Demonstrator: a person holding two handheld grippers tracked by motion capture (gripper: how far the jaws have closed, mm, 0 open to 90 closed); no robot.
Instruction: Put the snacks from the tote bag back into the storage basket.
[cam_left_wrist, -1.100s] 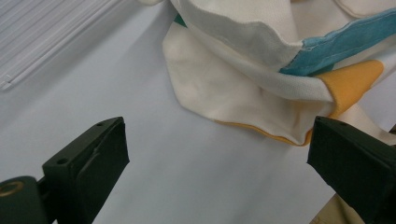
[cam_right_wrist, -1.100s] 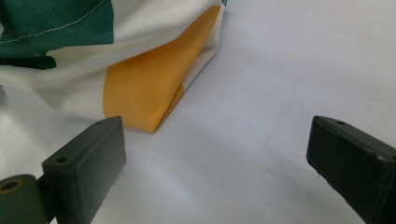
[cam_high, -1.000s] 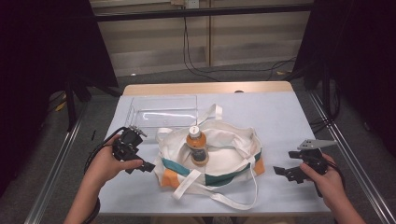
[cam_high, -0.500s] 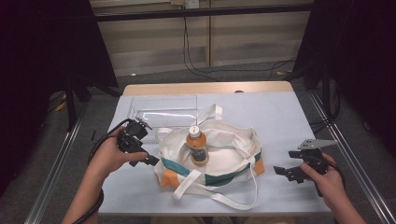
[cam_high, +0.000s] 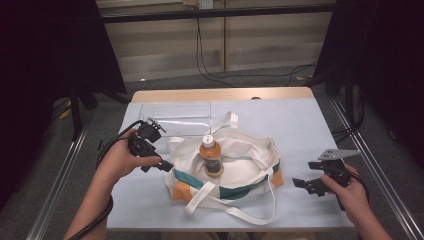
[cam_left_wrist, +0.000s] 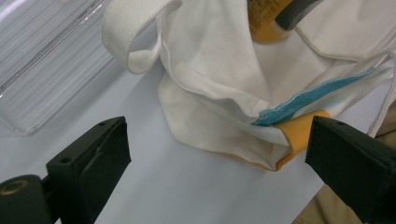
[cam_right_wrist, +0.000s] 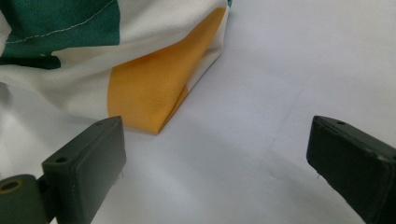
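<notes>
Clearly the tote bag (cam_high: 235, 167) at centre frame is soft and floppy, weighted by the orange bottle (cam_high: 211, 156) inside; best taken by its rim. Left gripper (cam_high: 159, 165) and right gripper (cam_high: 306, 186) flank it, jaws spread, empty.

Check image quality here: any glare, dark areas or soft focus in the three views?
High view: the table is evenly lit, the surroundings fall to near black, and the clear tray shows faint reflections. Left gripper view: the tote bag is sharp, while the bottle at the top edge is soft and cropped. Right gripper view: the bag's orange corner is sharp, with no glare.
</notes>
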